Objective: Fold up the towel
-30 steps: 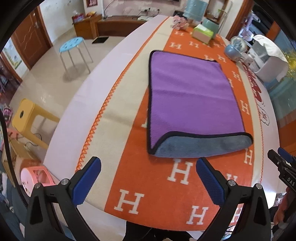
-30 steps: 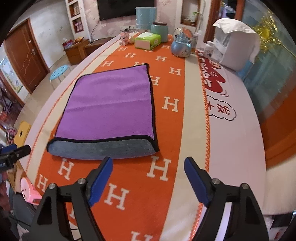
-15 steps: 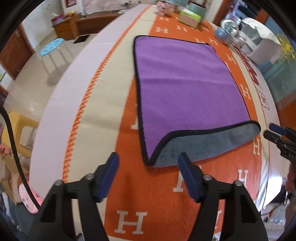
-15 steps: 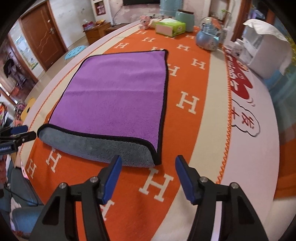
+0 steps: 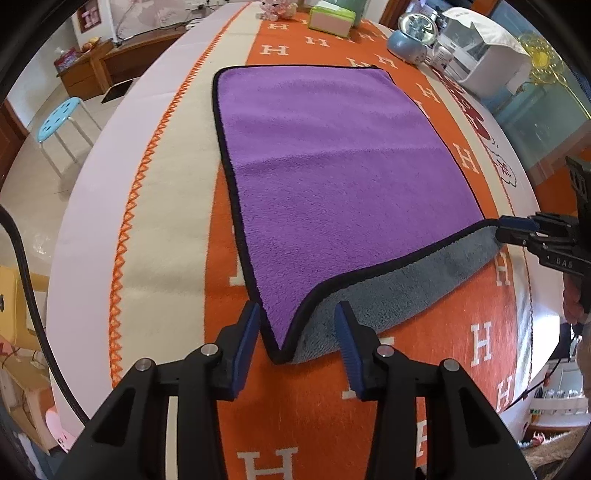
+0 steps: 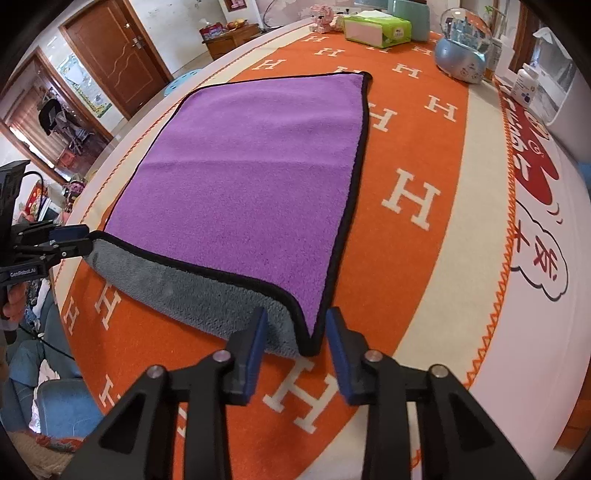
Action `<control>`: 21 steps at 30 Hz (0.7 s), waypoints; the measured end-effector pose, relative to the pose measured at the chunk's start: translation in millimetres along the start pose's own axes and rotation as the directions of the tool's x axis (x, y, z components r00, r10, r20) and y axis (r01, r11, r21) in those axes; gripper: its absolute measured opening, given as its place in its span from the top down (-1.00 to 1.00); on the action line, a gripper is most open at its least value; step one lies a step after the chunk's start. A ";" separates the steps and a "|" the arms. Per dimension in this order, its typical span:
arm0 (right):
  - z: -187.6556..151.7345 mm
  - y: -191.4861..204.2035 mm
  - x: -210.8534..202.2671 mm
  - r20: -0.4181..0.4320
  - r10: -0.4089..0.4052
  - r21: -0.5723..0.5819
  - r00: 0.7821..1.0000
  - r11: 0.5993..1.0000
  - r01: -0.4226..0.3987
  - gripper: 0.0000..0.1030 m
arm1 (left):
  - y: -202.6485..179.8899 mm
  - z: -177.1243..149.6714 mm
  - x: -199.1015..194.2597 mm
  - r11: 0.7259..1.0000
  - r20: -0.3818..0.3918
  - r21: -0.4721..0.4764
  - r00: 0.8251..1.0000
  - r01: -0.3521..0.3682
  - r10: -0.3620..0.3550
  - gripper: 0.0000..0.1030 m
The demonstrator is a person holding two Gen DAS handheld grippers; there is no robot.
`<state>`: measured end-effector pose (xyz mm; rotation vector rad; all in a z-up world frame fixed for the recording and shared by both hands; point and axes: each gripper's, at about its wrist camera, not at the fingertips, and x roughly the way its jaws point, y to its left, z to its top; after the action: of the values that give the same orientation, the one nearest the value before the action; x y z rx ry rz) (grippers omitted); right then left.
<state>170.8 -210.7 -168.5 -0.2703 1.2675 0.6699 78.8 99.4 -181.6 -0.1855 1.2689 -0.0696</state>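
A purple towel (image 5: pixel 332 177) with black trim and a grey underside lies folded on the orange tablecloth; it also shows in the right wrist view (image 6: pixel 251 170). My left gripper (image 5: pixel 297 328) is open, its blue pads on either side of the near left corner. My right gripper (image 6: pixel 295 328) is open, its pads on either side of the near right corner. Each gripper shows in the other's view: the right one (image 5: pixel 517 230) at the towel's right corner, the left one (image 6: pixel 70 240) at its left corner.
The orange H-patterned cloth (image 6: pixel 417 199) covers the table. At the far end stand a green tissue box (image 6: pixel 376 27), a blue snow globe (image 6: pixel 463 55) and a white appliance (image 5: pixel 484 55). A blue stool (image 5: pixel 61 118) stands on the floor to the left.
Both grippers have moved forward and down to the towel's near corners and have narrowed their jaws, which now straddle the corners.
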 end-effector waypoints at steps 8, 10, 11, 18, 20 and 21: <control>2.0 0.7 3.7 -0.018 0.014 -0.037 1.000 0.999 -0.014 0.66 | -4.0 5.4 6.1 0.999 -0.021 0.035 1.000 0.008 -0.007 0.21; 2.3 -0.4 3.8 -0.017 0.017 -0.035 1.000 0.999 -0.018 0.69 | -4.1 5.3 8.0 0.999 -0.027 0.039 1.000 0.003 -0.002 0.21; 2.1 -0.9 3.4 -0.016 0.016 -0.035 1.000 0.999 -0.017 0.72 | -3.7 4.9 8.7 0.999 -0.029 0.038 1.000 0.001 0.000 0.22; 1.4 -1.6 4.1 -0.017 0.014 -0.041 1.000 0.999 -0.014 0.81 | -6.7 2.4 12.1 0.999 -0.047 0.047 0.999 -0.008 0.010 0.60; 0.7 -1.3 3.8 -0.017 0.013 -0.045 1.000 0.999 -0.013 0.83 | -7.8 1.6 13.2 0.999 -0.051 0.047 0.999 -0.012 0.015 0.68; 0.5 -0.8 3.6 -0.017 0.011 -0.047 1.000 0.999 -0.012 0.84 | -7.9 1.0 13.4 0.999 -0.054 0.047 0.998 -0.018 0.020 0.72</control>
<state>172.1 -210.0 -171.9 -0.3078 1.2709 0.7088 84.2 89.7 -192.6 -0.1322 1.3217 -0.0882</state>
